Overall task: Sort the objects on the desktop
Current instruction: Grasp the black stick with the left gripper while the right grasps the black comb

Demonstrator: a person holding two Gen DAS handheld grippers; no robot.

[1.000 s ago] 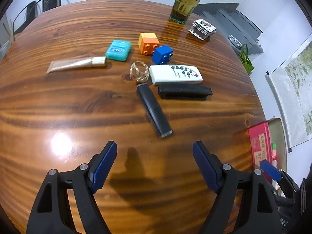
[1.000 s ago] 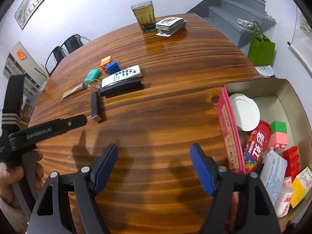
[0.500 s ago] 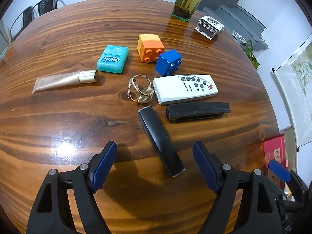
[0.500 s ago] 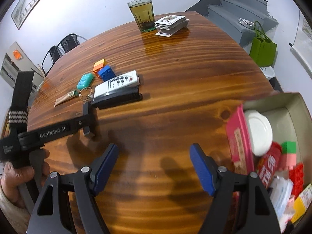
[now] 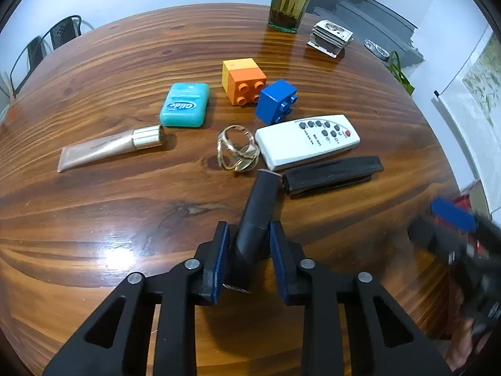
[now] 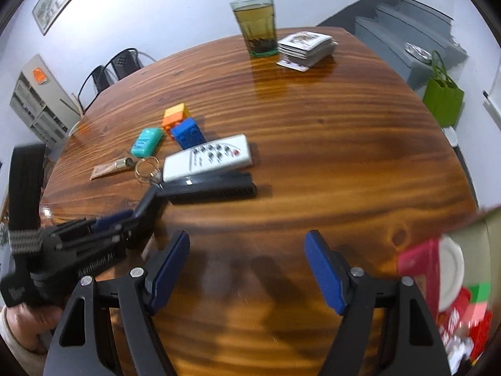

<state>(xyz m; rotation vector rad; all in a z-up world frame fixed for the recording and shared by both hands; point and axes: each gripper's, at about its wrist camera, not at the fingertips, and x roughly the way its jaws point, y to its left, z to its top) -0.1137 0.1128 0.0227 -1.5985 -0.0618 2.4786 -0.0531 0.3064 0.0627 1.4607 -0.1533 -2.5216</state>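
Now the left gripper (image 5: pixel 247 252) has its blue pads pressed against the near end of the black stick (image 5: pixel 258 211), whose far tip lies by the key ring (image 5: pixel 238 152) and the white remote (image 5: pixel 307 141); lift it straight up, since a sideways drag would likely knock those neighbours, then carry it right toward the box (image 6: pixel 438 263). It reaches low over the table (image 5: pixel 125 203) from the near edge, while the right gripper (image 6: pixel 247 269) hangs wide open and empty, nearer the box
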